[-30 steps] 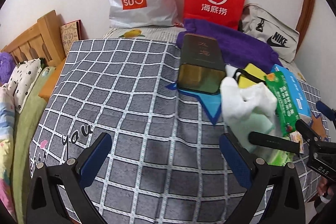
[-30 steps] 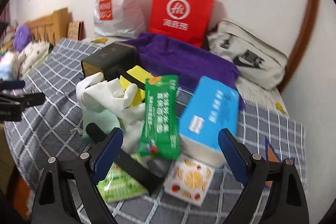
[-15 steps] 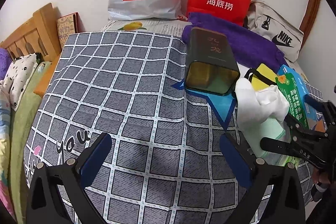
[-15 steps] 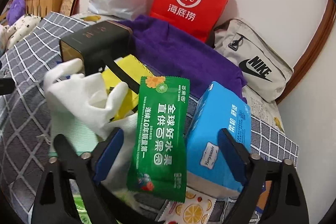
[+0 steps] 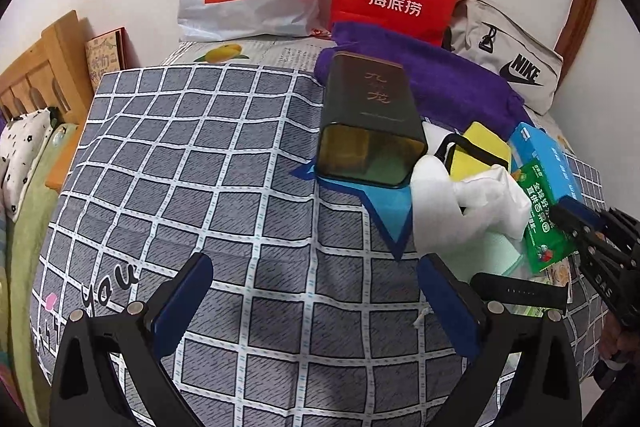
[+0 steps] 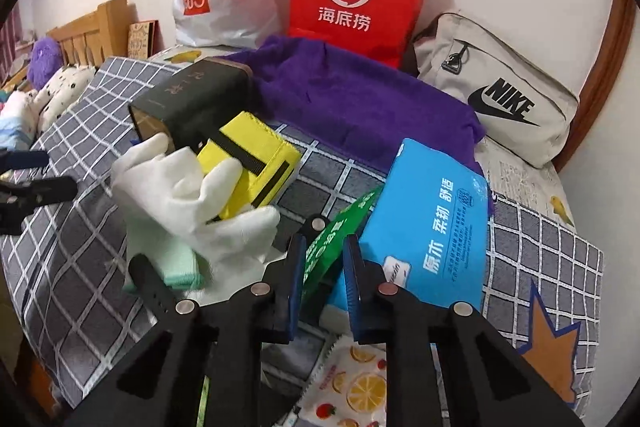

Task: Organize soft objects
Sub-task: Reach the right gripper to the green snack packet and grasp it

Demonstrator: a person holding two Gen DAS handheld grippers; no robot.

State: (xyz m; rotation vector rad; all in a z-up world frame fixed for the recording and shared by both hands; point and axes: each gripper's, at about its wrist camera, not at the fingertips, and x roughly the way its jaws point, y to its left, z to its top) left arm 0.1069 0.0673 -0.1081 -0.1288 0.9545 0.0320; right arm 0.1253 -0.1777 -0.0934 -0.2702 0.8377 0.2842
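On the far left, the left gripper [image 5: 312, 301] hangs wide open over bare checked bedspread [image 5: 192, 163], gripping nothing, much as it did a second ago. Past it lies the dark tin [image 5: 370, 107] on its side, mouth toward the camera, and just beyond that the heap of soft things: a white glove [image 6: 180, 187] draped over a yellow pouch [image 6: 256, 163], with a mint cloth [image 6: 180, 271] under it. To the right of these comes the change: a second ago the right gripper [image 6: 324, 263] stood wide with the green packet [image 6: 340, 223] lying flat before it; now the jaws are closing and stand narrow, with the packet's lower edge between the blue pads [image 6: 354, 279], which appear to be touching it. The packet also looks tipped up on edge against the blue tissue pack [image 6: 436, 227]. That suggests the packet is the first item chosen for sorting and the pinch is nearly made; lifting it out comes next. Farther right sit the purple towel [image 6: 360, 99] and grey bag [image 6: 496, 87], well clear.
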